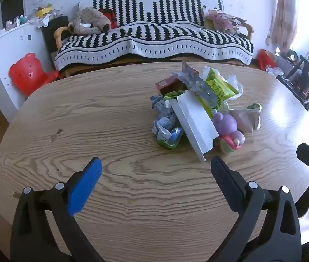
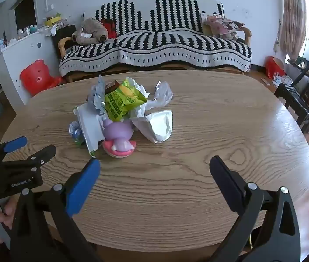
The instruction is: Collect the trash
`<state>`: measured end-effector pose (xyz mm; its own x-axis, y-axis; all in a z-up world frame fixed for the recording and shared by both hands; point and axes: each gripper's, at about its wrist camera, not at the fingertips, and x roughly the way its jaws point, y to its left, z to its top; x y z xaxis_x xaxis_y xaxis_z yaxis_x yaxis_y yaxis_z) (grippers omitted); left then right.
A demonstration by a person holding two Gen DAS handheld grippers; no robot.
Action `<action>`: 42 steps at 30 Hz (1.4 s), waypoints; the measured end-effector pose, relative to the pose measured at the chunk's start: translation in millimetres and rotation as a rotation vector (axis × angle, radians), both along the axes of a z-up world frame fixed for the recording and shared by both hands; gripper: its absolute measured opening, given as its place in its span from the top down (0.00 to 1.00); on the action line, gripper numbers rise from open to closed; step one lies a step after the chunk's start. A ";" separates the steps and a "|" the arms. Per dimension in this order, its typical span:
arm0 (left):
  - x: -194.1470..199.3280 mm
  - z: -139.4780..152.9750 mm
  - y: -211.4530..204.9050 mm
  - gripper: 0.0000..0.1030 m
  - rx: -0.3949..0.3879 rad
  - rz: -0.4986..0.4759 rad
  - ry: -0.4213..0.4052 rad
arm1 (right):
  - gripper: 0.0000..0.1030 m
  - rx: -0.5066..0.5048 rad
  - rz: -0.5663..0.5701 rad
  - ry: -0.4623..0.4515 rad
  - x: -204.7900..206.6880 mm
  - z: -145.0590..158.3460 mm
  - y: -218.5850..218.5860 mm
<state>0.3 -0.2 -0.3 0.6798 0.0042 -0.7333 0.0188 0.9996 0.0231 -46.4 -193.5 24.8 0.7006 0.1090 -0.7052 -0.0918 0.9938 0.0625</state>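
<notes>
Both grippers, L [image 1: 156,163] & R [image 2: 154,163], wide, empty | red carton [image 1: 168,83] in L view only | trash pile [image 2: 119,113] on table [image 2: 198,174]

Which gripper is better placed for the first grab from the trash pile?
Probably right. The right gripper, open, has the trash pile just ahead, slightly left. For the left gripper, also open, the pile lies farther off to its right.

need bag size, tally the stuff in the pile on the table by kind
boxes: 2, white box, red-brown box
wrappers and bags: 4, green snack bag, silver wrapper, clear bag, white pouch
crumpled paper: 1
purple toy: 1
total: 8 visible
</notes>
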 end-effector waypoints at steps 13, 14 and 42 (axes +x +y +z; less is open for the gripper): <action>-0.2 -3.7 5.4 0.06 0.006 -0.003 0.005 | 0.05 0.045 0.001 0.025 -2.0 -0.7 -5.3; -0.2 -4.1 6.1 0.06 0.007 -0.004 0.006 | 0.05 0.045 0.001 0.026 -2.5 -0.2 -4.9; 2.2 -8.0 0.7 0.06 0.013 0.002 0.011 | 0.05 0.052 -0.002 0.039 1.6 -3.7 -8.4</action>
